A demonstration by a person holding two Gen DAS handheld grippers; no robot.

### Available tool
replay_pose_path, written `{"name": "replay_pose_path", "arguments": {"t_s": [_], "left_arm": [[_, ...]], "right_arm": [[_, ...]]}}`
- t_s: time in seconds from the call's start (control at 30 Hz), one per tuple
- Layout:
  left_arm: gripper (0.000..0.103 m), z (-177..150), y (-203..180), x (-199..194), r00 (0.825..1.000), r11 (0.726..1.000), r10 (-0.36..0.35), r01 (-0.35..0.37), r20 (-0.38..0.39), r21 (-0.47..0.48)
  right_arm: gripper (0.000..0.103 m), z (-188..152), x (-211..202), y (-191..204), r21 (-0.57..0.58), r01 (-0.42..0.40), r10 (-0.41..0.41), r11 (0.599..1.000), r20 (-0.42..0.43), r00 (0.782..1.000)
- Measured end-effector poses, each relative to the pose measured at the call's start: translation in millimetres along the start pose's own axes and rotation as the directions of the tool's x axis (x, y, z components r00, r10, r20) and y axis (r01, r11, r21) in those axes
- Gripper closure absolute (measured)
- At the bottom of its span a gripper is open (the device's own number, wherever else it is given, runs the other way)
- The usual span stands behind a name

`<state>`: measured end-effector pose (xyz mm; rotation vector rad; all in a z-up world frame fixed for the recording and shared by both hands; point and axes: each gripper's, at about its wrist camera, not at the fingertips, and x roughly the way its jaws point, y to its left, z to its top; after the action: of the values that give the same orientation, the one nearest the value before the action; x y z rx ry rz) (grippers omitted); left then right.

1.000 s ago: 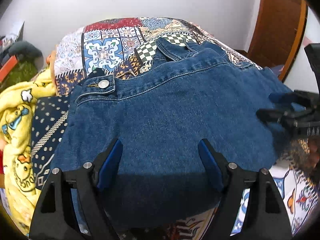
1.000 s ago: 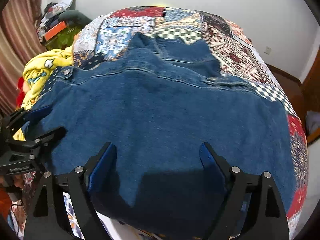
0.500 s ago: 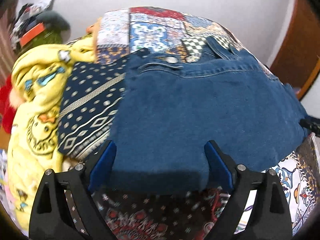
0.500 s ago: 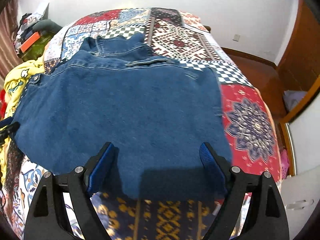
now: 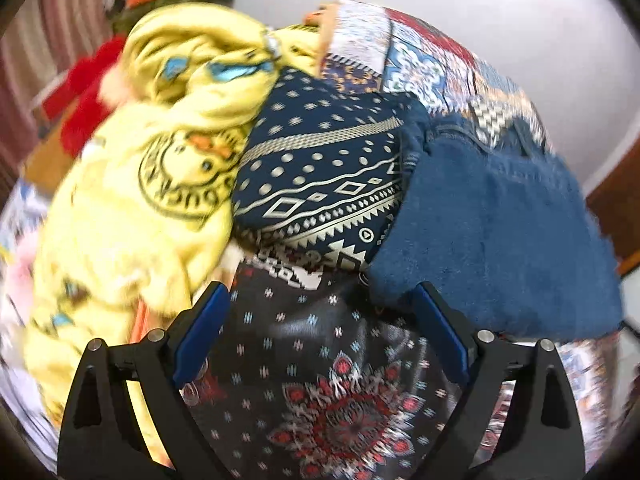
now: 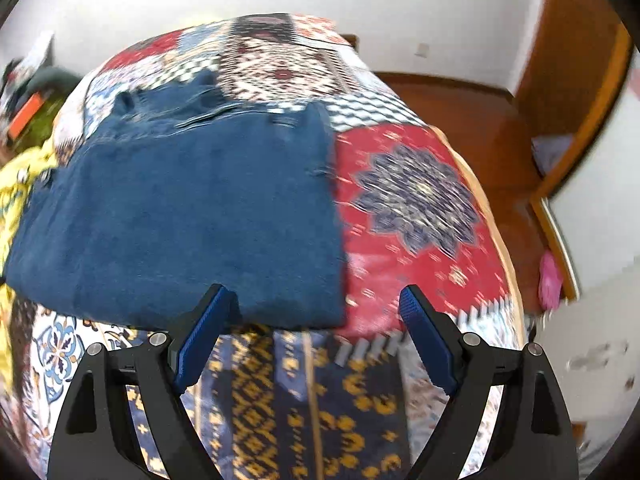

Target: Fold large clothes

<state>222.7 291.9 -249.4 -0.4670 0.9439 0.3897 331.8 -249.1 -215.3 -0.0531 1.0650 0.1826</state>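
A folded blue denim garment (image 6: 184, 216) lies flat on the patchwork bedspread (image 6: 416, 200); it also shows at the right of the left wrist view (image 5: 496, 232). My left gripper (image 5: 320, 336) is open and empty, off the denim's left corner, above dark patterned cloth. My right gripper (image 6: 316, 328) is open and empty, just off the denim's near right corner. Neither gripper touches the denim.
A yellow printed garment (image 5: 132, 184) is heaped left of the denim, with a navy patterned cloth (image 5: 320, 184) between them. Red cloth (image 5: 80, 96) lies beyond. The bed's right edge drops to a wooden floor (image 6: 480, 112) and a wooden door frame (image 6: 576, 64).
Both grippers have pulled back off the denim and swung outward, the left to the left toward the yellow heap, the right to the right toward the bed edge. The denim stays flat.
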Motion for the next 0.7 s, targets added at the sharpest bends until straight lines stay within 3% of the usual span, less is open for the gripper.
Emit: {"name": "replay_pose_path", "arguments": {"t_s": [0.17, 0.23, 0.37, 0.57, 0.7], "left_arm": [[0.01, -4.2, -0.4, -9.2, 0.983, 0.979, -0.183, 0.18, -0.019, -0.094], [0.01, -7.9, -8.4, -4.9, 0.961, 0.955, -0.276, 0.269, -0.037, -0.128], [0.01, -17.0, -27.7, 17.2, 0.894, 0.884, -0.441, 0.418, -0.08, -0.208], [0.023, -27.2, -40.7, 57.0, 0.817, 0.785, -0.57, 0.506, -0.094, -0.359], [0.035, -20.7, -41.8, 66.4, 0.812, 0.749, -0.584, 0.529, -0.018, -0.399]], "right_arm": [[0.018, 2.0, -20.6, -11.4, 0.061, -0.001, -0.002, 0.998, 0.036, 0.999], [0.018, 5.4, -27.3, -7.5, 0.068, -0.015, 0.011, 0.998, 0.06, 0.998], [0.018, 9.8, -30.4, 8.6, 0.046, -0.054, 0.05, 0.997, 0.085, 0.995], [0.018, 9.5, -20.0, 45.6, -0.036, -0.11, 0.112, 0.993, 0.072, 0.991], [0.018, 6.2, -10.4, 66.5, -0.095, -0.115, 0.12, 0.989, 0.049, 0.992]]}}
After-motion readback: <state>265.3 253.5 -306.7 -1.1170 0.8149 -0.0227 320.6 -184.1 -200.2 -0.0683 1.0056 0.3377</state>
